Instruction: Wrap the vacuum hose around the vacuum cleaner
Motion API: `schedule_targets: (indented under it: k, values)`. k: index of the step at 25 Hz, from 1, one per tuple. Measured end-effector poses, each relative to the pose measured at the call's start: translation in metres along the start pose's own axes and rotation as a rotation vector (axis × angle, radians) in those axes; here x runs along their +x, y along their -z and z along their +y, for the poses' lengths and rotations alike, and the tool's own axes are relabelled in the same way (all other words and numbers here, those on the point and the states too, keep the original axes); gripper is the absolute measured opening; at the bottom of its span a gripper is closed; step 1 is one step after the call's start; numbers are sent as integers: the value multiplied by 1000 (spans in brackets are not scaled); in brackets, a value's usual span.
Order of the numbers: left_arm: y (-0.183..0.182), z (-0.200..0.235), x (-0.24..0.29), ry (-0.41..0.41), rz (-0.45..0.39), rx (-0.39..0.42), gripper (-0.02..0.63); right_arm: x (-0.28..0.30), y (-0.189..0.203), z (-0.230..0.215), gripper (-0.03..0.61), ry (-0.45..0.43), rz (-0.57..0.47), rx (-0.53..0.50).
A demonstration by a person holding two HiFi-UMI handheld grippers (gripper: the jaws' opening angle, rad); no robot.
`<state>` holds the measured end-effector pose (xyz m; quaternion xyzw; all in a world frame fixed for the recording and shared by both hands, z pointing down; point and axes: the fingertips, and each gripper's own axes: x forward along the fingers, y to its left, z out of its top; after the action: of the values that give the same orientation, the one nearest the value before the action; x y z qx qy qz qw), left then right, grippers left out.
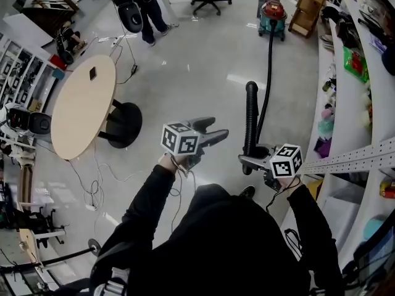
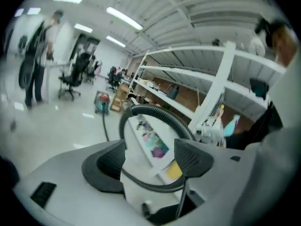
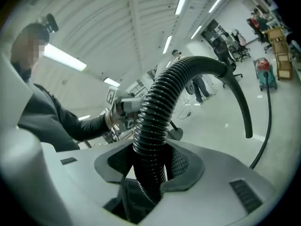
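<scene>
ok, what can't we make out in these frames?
- Where the vacuum hose joins the vacuum cleaner: too small in the head view, blurred in the left gripper view.
- How the hose runs on below the right claw: hidden by the claw's own body in the right gripper view, and by the claw in the head view.
- Standing person: cut off by the head view's top edge.

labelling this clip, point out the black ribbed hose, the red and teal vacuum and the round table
black ribbed vacuum hose [image 1: 250, 122]: head view, upright stretch
red and teal vacuum cleaner [image 1: 273, 10]: head view, red top
round beige table [image 1: 83, 103]: head view, tabletop middle
</scene>
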<state>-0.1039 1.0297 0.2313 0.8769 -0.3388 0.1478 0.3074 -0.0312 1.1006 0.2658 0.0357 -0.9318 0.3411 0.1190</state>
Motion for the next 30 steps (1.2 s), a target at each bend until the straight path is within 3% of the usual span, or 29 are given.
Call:
schedule_targets:
  k: [2,4,5,7,11,14,16,17,19,21,23,26,30]
  values:
    - [11,-5,3,-110,37,313,322,-14,-21,-20,178,10,-40,91]
    - [25,-27,19,-83,86,546,322,-26,-45,-41,178,22,-99,196]
    - [31,-39,28,-32,97,592,322,-30,-58,-50,178,24,-133,250]
    - [41,-53,49,69,101,590,322,-36,-87,-67,178,18,-199,334]
    - [51,-44,98,165,110,530,322,-36,-144,-93,179,-35,-329,440]
    - [33,-27,124,228,71,454,322,-26,-178,-110,181,-79,-404,551]
    - [15,-19,134,317,50,334,284,-18,-194,-126,184,-82,-428,601]
    - [5,-14,137,359,51,270,176,-15,-203,-135,184,-78,-437,615]
    - [-16,-2,139,441,75,168,173,-11,-222,-152,184,-74,-459,609]
    - [-39,12,136,519,94,64,173,-9,-241,-161,262,-64,-484,567]
    - [-63,32,130,575,104,-66,173,-13,-250,-163,291,-27,-494,496]
    - [-97,67,125,621,152,-222,173,-15,-227,-161,290,82,-386,312]
    - [-137,104,131,634,239,-416,173,31,-159,-148,290,129,-49,116]
